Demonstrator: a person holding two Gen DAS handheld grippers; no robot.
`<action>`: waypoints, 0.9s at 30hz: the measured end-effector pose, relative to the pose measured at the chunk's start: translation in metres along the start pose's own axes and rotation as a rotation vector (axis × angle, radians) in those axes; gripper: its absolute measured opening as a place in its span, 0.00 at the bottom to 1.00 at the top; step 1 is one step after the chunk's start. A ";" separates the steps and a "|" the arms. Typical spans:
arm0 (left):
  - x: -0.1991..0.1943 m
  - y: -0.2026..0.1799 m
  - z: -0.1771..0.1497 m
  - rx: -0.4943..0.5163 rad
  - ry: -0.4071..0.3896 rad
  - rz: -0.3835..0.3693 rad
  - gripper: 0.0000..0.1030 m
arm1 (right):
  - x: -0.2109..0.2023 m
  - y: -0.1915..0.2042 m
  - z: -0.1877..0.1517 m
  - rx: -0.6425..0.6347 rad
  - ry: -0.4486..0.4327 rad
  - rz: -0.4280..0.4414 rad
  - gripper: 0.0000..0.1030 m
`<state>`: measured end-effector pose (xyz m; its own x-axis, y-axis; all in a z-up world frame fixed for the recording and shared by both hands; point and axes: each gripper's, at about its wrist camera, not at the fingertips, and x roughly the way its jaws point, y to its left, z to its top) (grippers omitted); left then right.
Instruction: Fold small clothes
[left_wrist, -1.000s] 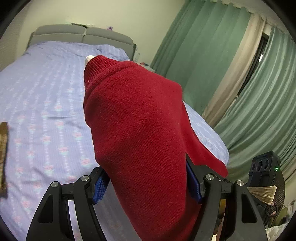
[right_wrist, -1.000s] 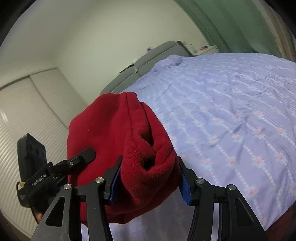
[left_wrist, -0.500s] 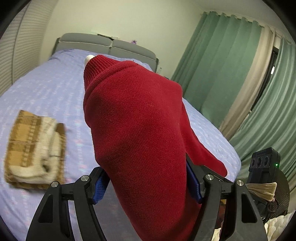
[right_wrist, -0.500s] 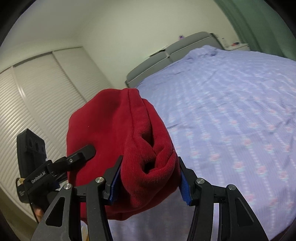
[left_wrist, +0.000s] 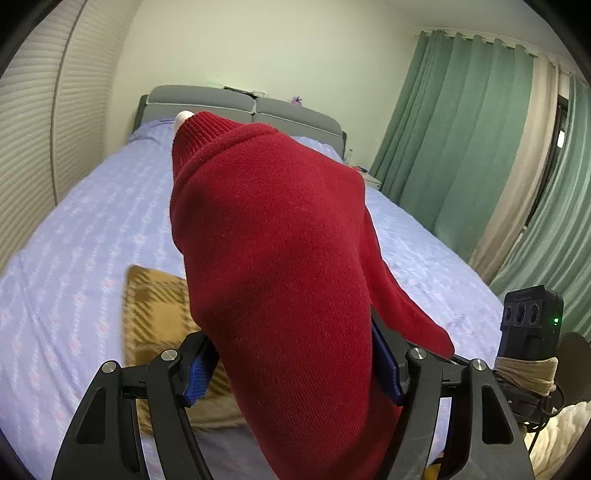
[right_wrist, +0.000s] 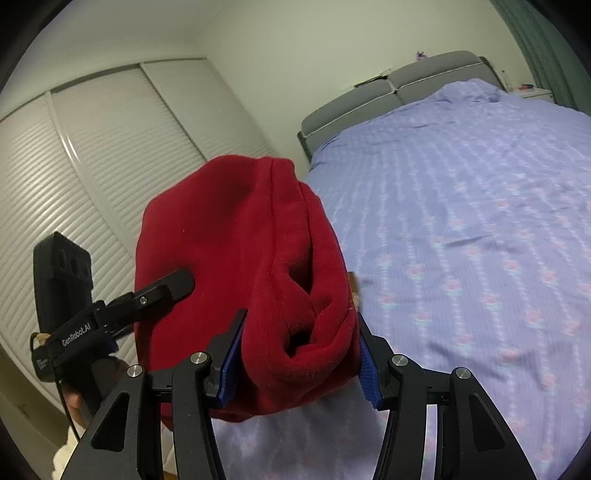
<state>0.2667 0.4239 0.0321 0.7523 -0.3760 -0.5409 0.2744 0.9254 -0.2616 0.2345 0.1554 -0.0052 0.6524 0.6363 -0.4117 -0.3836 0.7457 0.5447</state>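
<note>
A folded red knit sweater (left_wrist: 280, 258) hangs in the air over the bed, carried between both grippers. My left gripper (left_wrist: 293, 365) is shut on its bulk, the blue pads pressing both sides. In the right wrist view the sweater's bunched end (right_wrist: 258, 266) sits between the blue pads of my right gripper (right_wrist: 300, 363), which is shut on it. One of the left gripper's black fingers (right_wrist: 166, 290) shows against the cloth there. A folded brown plaid garment (left_wrist: 155, 306) lies on the sheet, partly hidden under the sweater.
The bed has a lavender flowered sheet (right_wrist: 461, 221) and a grey headboard (left_wrist: 240, 107). White slatted wardrobe doors (right_wrist: 110, 155) stand to the left, green curtains (left_wrist: 461, 147) to the right. A nightstand (left_wrist: 371, 181) stands beside the headboard.
Both grippers carried the red sweater sideways across the bed. The brown plaid garment came in from the left and now lies under the sweater. The wardrobe doors came into view.
</note>
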 end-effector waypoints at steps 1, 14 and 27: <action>0.001 0.008 0.002 -0.002 -0.001 0.007 0.69 | 0.013 0.007 0.000 -0.007 0.009 0.003 0.52; 0.071 0.100 -0.007 -0.036 0.119 0.100 0.69 | 0.112 0.036 -0.031 -0.129 0.105 -0.053 0.45; 0.084 0.119 -0.011 -0.015 0.151 0.170 0.82 | 0.140 0.014 -0.038 0.054 0.170 0.052 0.52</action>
<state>0.3557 0.5019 -0.0530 0.6885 -0.2191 -0.6913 0.1418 0.9755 -0.1680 0.2951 0.2624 -0.0828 0.5111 0.7012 -0.4971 -0.3749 0.7023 0.6051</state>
